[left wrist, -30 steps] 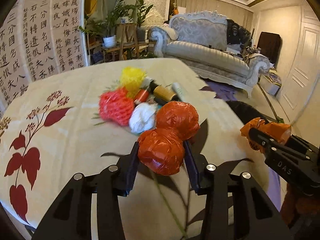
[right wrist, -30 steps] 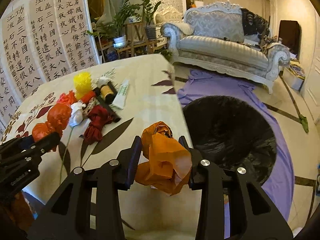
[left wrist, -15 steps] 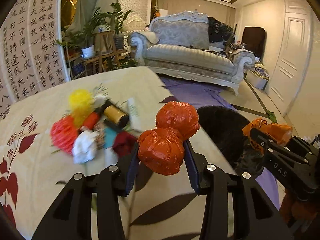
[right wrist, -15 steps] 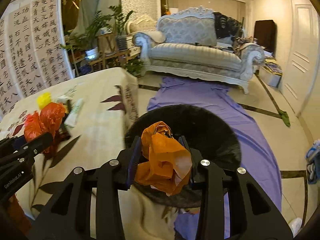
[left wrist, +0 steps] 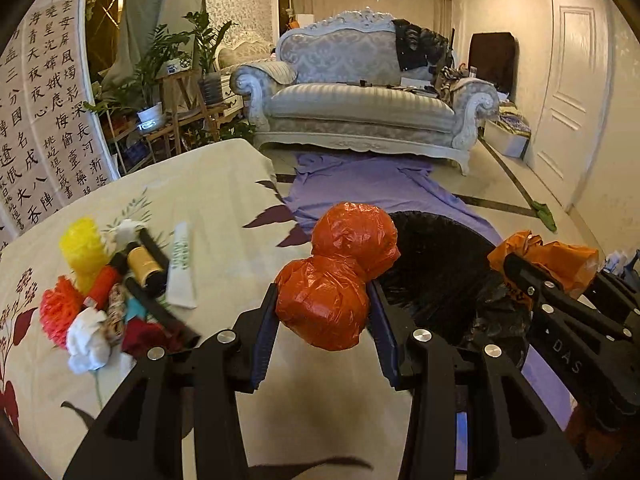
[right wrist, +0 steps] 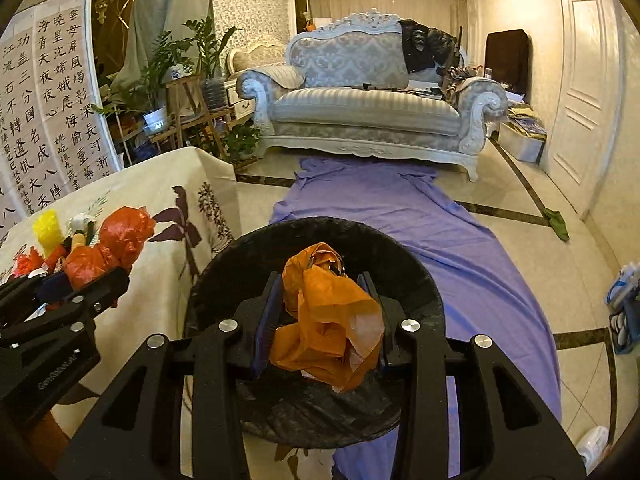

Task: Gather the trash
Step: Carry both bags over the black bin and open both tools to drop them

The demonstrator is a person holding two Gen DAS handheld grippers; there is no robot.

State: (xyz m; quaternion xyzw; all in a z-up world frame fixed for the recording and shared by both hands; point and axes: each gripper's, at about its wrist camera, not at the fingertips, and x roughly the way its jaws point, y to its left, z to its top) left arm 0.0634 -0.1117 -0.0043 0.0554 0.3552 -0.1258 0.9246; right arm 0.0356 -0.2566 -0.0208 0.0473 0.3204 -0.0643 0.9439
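Floral-cloth table [left wrist: 224, 200] with a trash pile [left wrist: 116, 292], purple sheet [right wrist: 420, 216] running to the sofa [right wrist: 360, 100]. Left gripper [left wrist: 324, 308] fingers clamped on red bag [left wrist: 340, 276], right gripper [right wrist: 324, 320] fingers on orange wrapper [right wrist: 324, 316] over the black bin [right wrist: 420, 280].

A table [left wrist: 224, 184] is covered w/ a cream cloth printed w/ dark red and purple leaf motifs. A cluster of trash is seen at its left part: yellow mesh wad [left wrist: 82, 250], red-orange mesh wad [left wrist: 60, 312], white crumpled tissue [left wrist: 88, 344], gold-labelled spool [left wrist: 142, 266], dark red rag [left wrist: 146, 336], black stick [left wrist: 160, 312], and a white-green wrapper [left wrist: 181, 266] just beside the spool. Items are touching or overlapping. On the tiled floor [right wrist: 516, 216], a purple sheet [right wrist: 400, 208] is spread from the sofa toward the table; a black-lined bin [right wrist: 400, 256] stands on it, close to the table edge. A green rag [right wrist: 558, 224] lies near the door.
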